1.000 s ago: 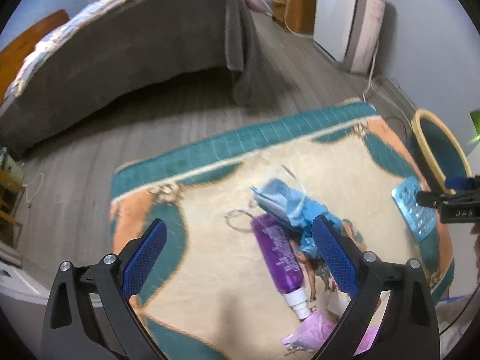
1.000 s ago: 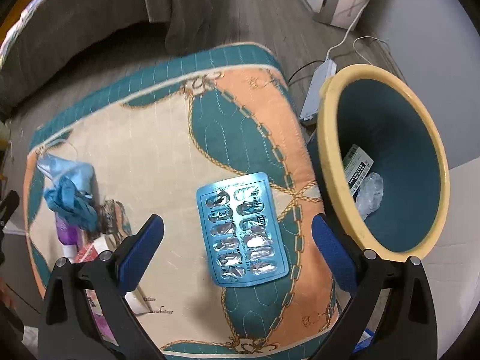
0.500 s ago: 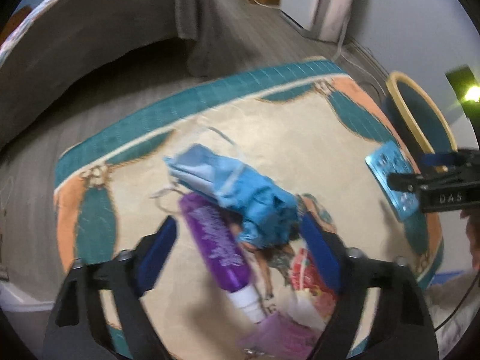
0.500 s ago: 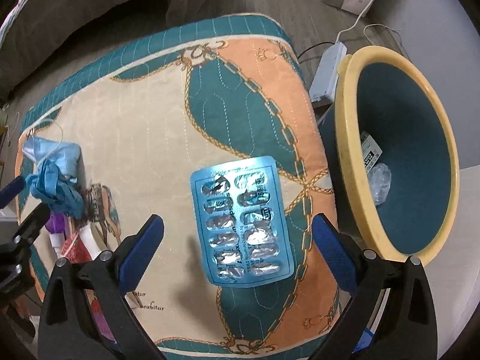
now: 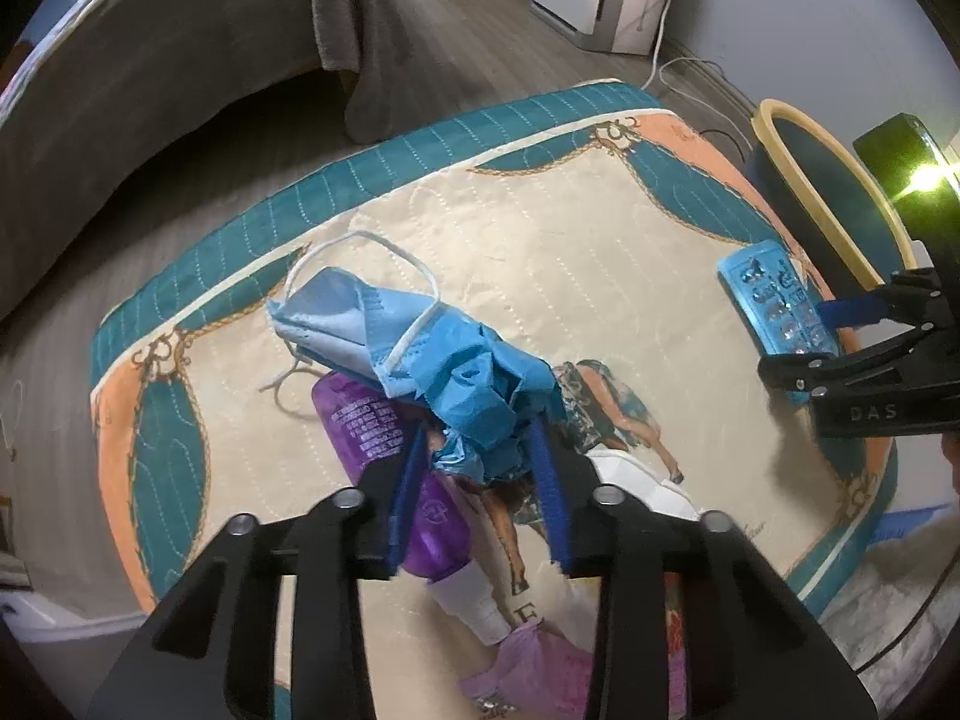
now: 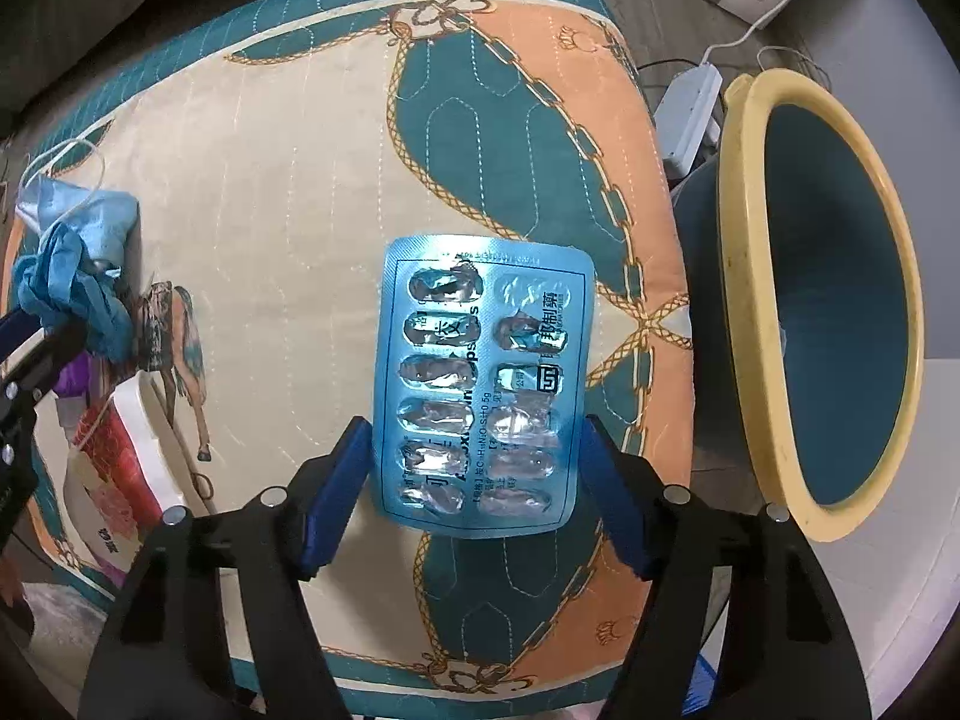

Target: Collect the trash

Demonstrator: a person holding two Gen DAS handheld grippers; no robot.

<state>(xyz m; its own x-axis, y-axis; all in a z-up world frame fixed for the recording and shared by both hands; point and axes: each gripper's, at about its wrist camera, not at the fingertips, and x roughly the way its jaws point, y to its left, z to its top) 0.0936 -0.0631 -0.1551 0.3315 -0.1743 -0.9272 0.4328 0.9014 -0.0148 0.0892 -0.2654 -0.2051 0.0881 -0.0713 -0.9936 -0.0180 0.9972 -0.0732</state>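
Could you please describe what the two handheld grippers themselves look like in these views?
Both the left gripper and the right gripper look alike: black angular plastic linkage arms with silver pivot screws, and flat blue pads lining the jaws. Seen side-on from the left camera, the right one's black body carries white "DAS" lettering.

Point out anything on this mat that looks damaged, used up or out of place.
The blister pack between the right gripper fingers is spent: its foil pockets are torn open. A crumpled blue glove and face mask lie piled over the purple bottle, the left gripper around the glove.
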